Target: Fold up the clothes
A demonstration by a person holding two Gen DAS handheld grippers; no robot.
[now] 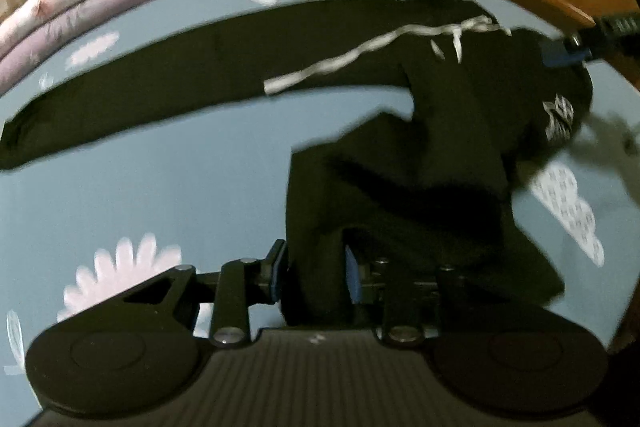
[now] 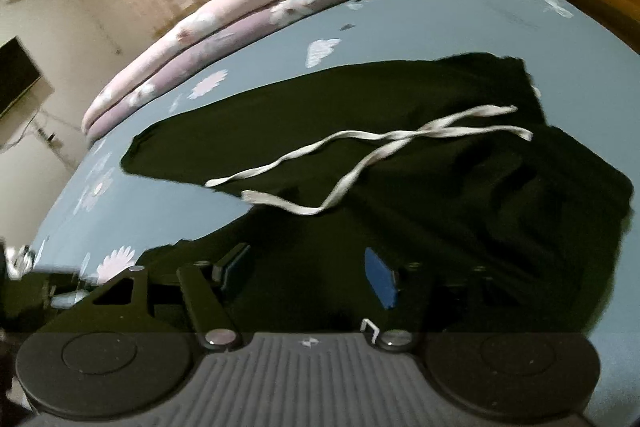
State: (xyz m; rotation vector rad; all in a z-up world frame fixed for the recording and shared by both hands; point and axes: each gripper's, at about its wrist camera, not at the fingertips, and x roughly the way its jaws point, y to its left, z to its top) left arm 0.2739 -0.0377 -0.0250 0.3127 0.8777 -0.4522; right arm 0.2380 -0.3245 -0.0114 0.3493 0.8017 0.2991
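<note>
The left hand-held gripper point(image 1: 316, 273) is matte black. Its near body has a ribbed grey-black panel in the middle, carrying a small pale mark, flanked left and right by a large round black disc with a fainter ring inside. Two black link arms run far from silver round-headed screws to the fingers, and the left plate has a triangular cut-out. The fingers carry blue pads point(image 1: 353, 275).

The right hand-held gripper point(image 2: 308, 273) has the same build: ribbed panel, two discs, silver screws, triangular cut-out and a bright blue pad point(image 2: 381, 277) on its right finger. A small white clip sits beside its right screw.
</note>
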